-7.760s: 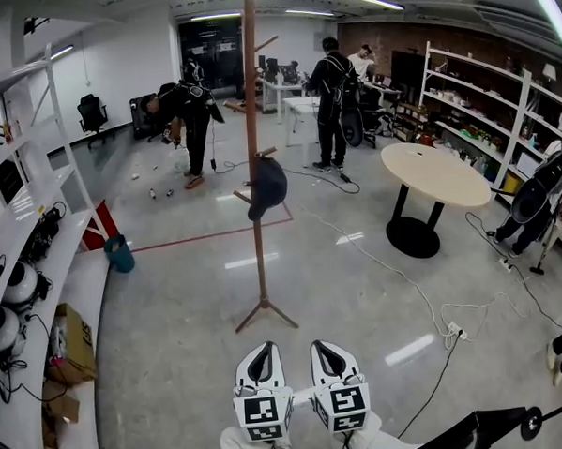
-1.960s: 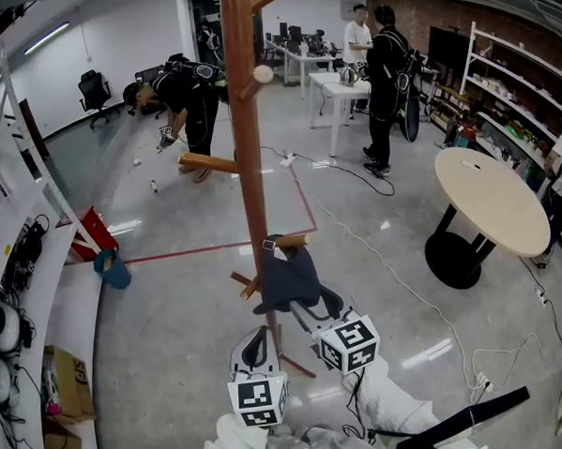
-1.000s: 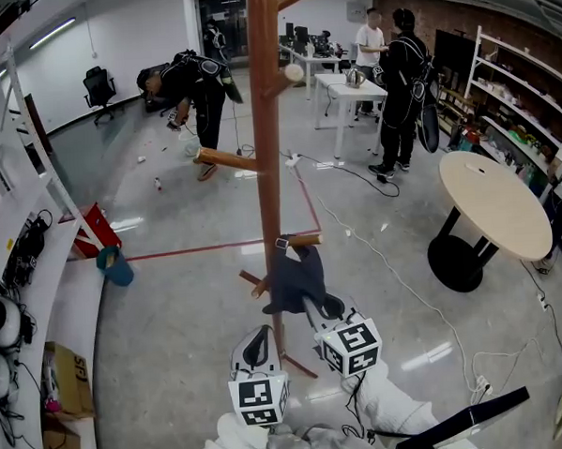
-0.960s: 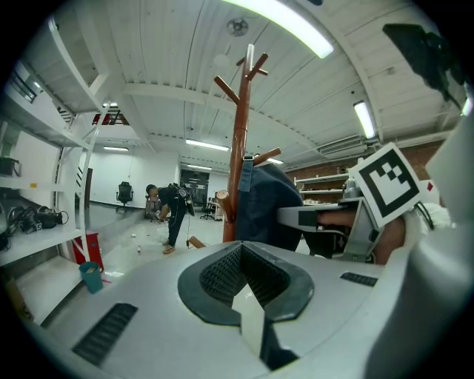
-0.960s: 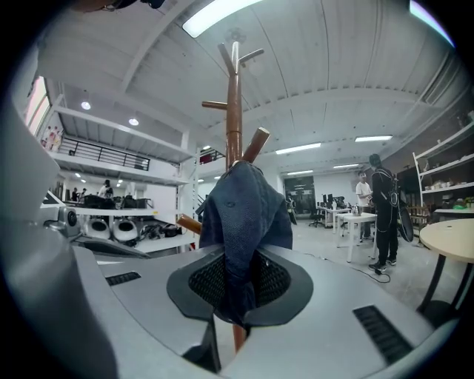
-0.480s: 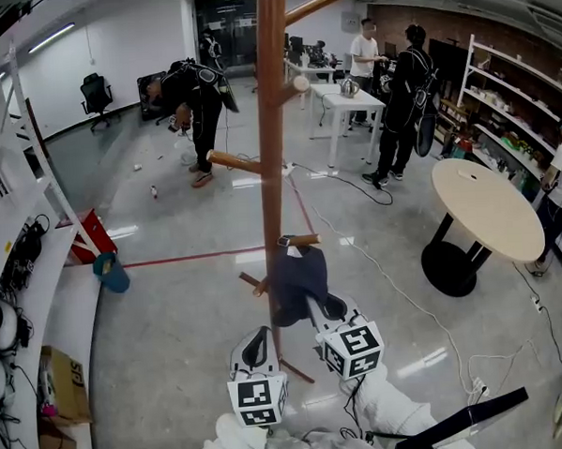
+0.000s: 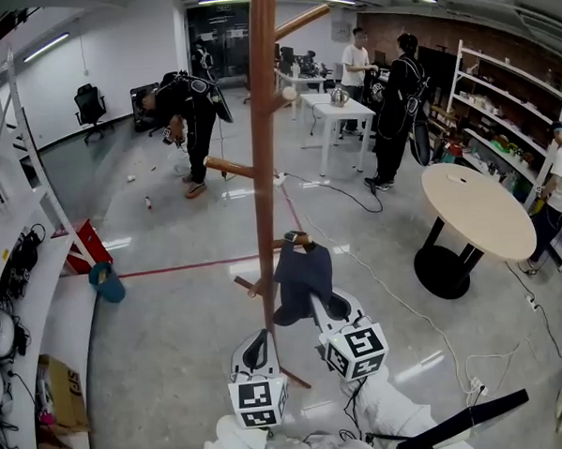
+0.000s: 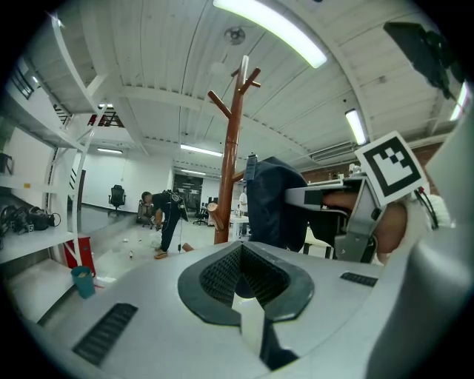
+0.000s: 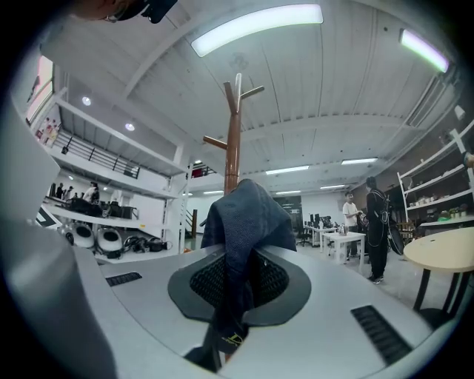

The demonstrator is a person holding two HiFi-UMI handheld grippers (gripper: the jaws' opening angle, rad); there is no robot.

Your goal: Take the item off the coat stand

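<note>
A tall wooden coat stand (image 7: pixel 267 173) rises right in front of me. A dark blue cap (image 7: pixel 301 279) hangs by its strap at the tip of a low peg (image 7: pixel 293 240); whether the strap still rests on it I cannot tell. My right gripper (image 7: pixel 323 308) holds the cap's lower edge, and its jaws have just been closing on the fabric. In the right gripper view the cap (image 9: pixel 244 215) drapes between the pads of the right gripper (image 9: pixel 238 280). My left gripper (image 7: pixel 258 340) hangs lower left, near the pole, shut with nothing in it. In the left gripper view the left gripper (image 8: pixel 243 285) has the cap (image 8: pixel 274 203) ahead to its right.
A round table (image 7: pixel 477 209) stands to the right. White shelving (image 7: pixel 20 270) with gear runs along the left, with a blue bucket (image 7: pixel 106 281) beside it. Several people stand or bend over at the back. Cables (image 7: pixel 457 350) trail over the floor on the right.
My right gripper has risen with the cap, whose top now sits nearer the peg's tip. The left gripper has stayed put. The people at the back have shifted.
</note>
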